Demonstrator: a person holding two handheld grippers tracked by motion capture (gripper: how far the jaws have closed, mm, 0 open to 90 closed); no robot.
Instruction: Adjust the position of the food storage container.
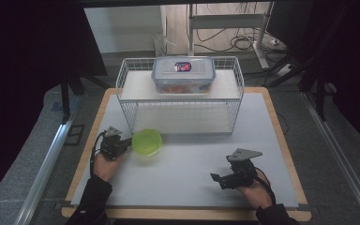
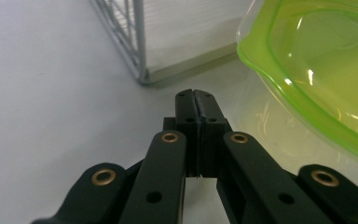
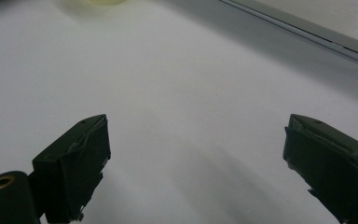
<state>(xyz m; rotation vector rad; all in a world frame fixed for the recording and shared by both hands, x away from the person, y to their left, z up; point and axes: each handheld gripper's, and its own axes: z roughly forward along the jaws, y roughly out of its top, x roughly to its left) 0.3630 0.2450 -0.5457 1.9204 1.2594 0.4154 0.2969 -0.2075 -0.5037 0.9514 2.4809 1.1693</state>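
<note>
A translucent green bowl point(image 1: 146, 142) sits on the grey mat just in front of the white wire rack point(image 1: 131, 101). My left gripper point(image 1: 127, 142) lies at the bowl's left rim. In the left gripper view its jaws point(image 2: 195, 95) are pressed together with nothing between them, and the green bowl point(image 2: 317, 70) stands beside them on the right. My right gripper point(image 1: 215, 178) rests near the front right of the mat and points left. Its jaws point(image 3: 196, 149) stand wide apart over bare mat, holding nothing.
A clear lidded food container point(image 1: 183, 75) sits on the wire rack's upper shelf. A corner post of the rack point(image 2: 135, 42) stands close ahead of my left gripper. The grey mat point(image 1: 192, 154) covers a wooden table, with dark floor on both sides.
</note>
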